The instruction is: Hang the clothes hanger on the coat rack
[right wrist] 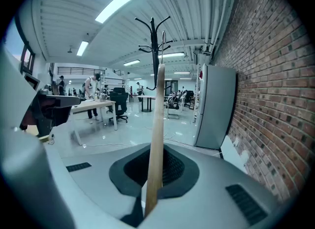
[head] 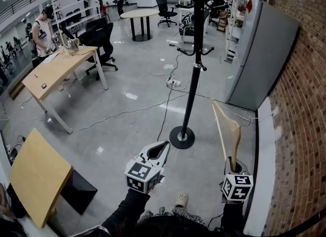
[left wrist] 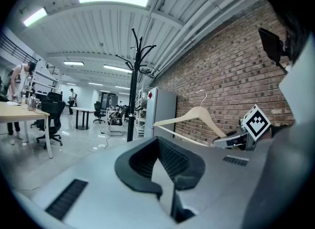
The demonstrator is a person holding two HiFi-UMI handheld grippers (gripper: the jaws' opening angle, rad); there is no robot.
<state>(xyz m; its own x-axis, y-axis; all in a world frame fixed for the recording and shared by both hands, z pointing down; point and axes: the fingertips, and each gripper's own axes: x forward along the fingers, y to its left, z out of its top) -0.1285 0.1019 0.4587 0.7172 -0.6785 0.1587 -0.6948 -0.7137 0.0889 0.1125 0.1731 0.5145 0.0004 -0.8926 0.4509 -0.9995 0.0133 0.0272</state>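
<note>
The right gripper (head: 234,163) has its 2 fingers closed on the end of 1 arm of the pale wooden clothes hanger with a thin metal hook (head: 227,126). In the right gripper view the wood stands straight up out of the right gripper (right wrist: 156,166), cutting the frame's centre. The left gripper (head: 162,148) has its fingers together with nothing between them, low and left of centre in the head view.

The hanger sits at the lower right of the head view, apart from the tall black metal coat rack with curved pegs and a round base (head: 193,78), which fills the centre. None of the hanging is done yet.

The main risk, as I judge it, is the grip itself. Holding only an arm tip leaves the whole hanger as a long lever, so a quick lift could let it pivot or slide in the fingers. The hook is slim and far from the grip, so small wrist wobble swings it wide and it may miss a peg. A missed hook could knock the pole and rock the rack. The pegs also curl upward, so the hook must clear a tip before it drops.
</note>
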